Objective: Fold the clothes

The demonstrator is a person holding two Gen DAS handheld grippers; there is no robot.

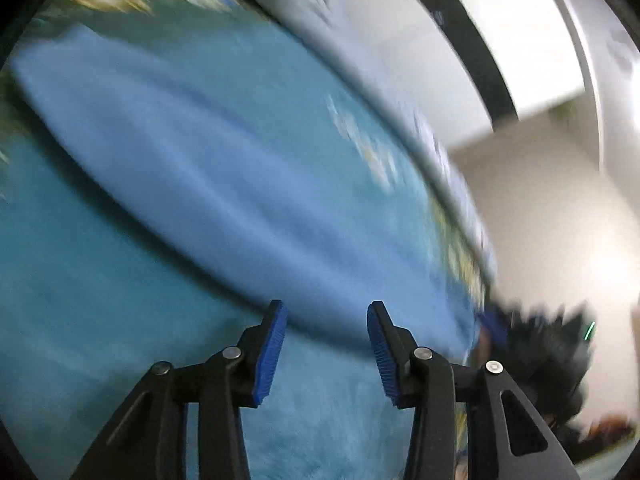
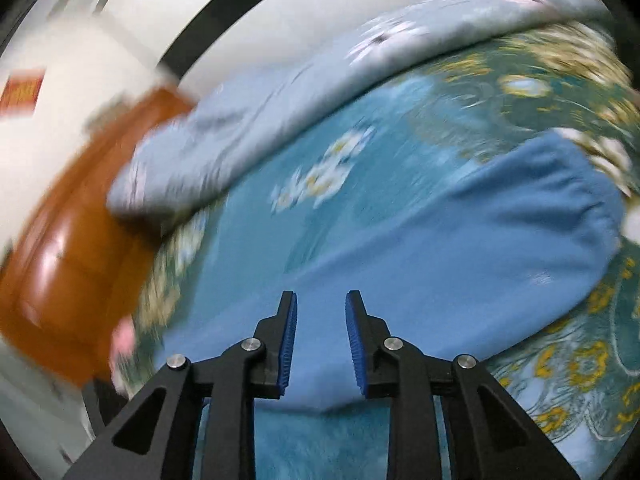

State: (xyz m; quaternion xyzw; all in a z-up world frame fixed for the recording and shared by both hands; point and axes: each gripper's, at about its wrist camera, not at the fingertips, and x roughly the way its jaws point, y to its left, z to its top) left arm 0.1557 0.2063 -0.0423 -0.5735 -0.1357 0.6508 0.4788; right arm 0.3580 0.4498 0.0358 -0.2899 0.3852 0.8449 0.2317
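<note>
**Both claws parted and empty over the blue garment**

In the left wrist view, the left claw [image 1: 327, 346] stands moderately wide, its blue pads apart with nothing between them. The light blue garment [image 1: 208, 168] lies ahead of it as a long blurred band running from the far left down toward the claw's right finger, spread on a teal floral blanket [image 1: 80, 280]. Beyond the claw's right side a paler blue floral quilt [image 1: 304, 4] edges the blanket, and a dark blurred shape [image 1: 548, 344] sits just right of the right finger; what it is cannot be told.

In the right wrist view, an orange-brown piece of furniture [image 2: 68, 248] stands far left of the right claw [image 2: 321, 344]. This claw is narrower, pads apart and gripping nothing. The garment [image 2: 480, 248] lies directly ahead and beneath the fingertips, stretching away to the right, where its gathered end rests on the blanket [image 2: 560, 380]. The quilt [image 2: 260, 120] is bunched ahead of the claw, well apart
</note>
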